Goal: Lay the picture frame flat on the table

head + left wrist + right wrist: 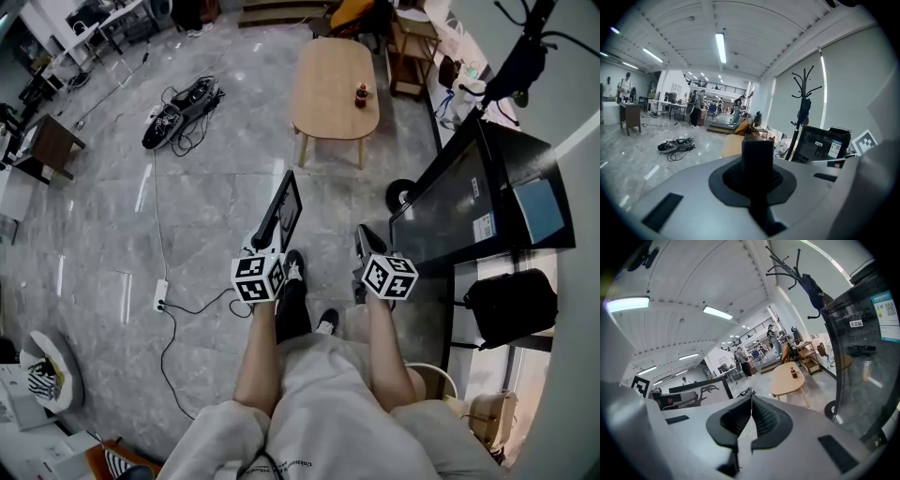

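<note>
Head view: your left gripper [266,242] clamps the picture frame [287,208] on edge above the floor [206,206], well short of the table [328,84]; your right gripper [367,246] is closed, empty.

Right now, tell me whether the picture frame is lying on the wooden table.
No, the left gripper holds the picture frame upright over the floor, short of the wooden table.

All views (head's looks down) share the table [328,94].
</note>
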`<state>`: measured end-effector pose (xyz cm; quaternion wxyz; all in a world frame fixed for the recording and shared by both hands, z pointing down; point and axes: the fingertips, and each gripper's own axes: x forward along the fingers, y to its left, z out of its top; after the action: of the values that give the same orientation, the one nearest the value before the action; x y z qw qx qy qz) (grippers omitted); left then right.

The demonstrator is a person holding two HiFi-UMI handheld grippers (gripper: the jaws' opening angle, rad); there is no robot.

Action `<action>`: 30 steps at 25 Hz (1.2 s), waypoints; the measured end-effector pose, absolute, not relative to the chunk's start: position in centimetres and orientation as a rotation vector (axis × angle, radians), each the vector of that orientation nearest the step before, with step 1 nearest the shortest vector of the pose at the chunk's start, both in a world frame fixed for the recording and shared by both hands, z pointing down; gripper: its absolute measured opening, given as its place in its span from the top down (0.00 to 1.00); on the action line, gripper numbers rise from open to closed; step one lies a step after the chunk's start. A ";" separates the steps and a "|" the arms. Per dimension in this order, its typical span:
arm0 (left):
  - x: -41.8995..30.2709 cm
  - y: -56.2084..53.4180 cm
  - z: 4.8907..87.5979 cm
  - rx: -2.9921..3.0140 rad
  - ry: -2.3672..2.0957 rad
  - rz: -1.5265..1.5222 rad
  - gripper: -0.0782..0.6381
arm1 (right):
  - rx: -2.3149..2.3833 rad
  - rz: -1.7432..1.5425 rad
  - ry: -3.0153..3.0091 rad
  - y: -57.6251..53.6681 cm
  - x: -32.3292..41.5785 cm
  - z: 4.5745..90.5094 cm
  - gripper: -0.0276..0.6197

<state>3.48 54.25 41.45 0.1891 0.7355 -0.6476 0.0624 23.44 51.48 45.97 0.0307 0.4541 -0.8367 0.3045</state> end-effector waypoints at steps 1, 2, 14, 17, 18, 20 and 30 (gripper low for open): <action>3.5 53.8 41.4 2.073 -1.817 0.171 0.85 | 1.404 0.934 -2.579 51.0 23.5 45.9 0.91; 3.5 53.1 41.4 2.079 -1.813 0.167 0.85 | 1.408 0.926 -2.581 50.5 23.5 45.7 0.91; 1.5 42.5 39.6 2.134 -1.773 0.075 0.85 | 1.441 0.845 -2.571 41.5 21.6 43.8 0.91; 0.2 39.1 38.9 2.142 -1.763 0.060 0.85 | 1.442 0.838 -2.559 38.6 20.5 43.6 0.91; -0.2 38.0 38.7 2.142 -1.763 0.054 0.85 | 1.438 0.828 -2.559 37.5 20.0 43.4 0.91; -1.3 35.8 38.6 2.132 -1.764 0.037 0.85 | 1.424 0.804 -2.562 35.3 19.0 42.9 0.91; -6.7 26.4 38.2 2.111 -1.728 -0.021 0.85 | 1.360 0.770 -2.548 26.1 12.5 42.4 0.91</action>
<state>-6.67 26.36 38.20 0.2055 0.7573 -0.6199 -0.0076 12.46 26.12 42.44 0.0762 0.4537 -0.8500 0.2567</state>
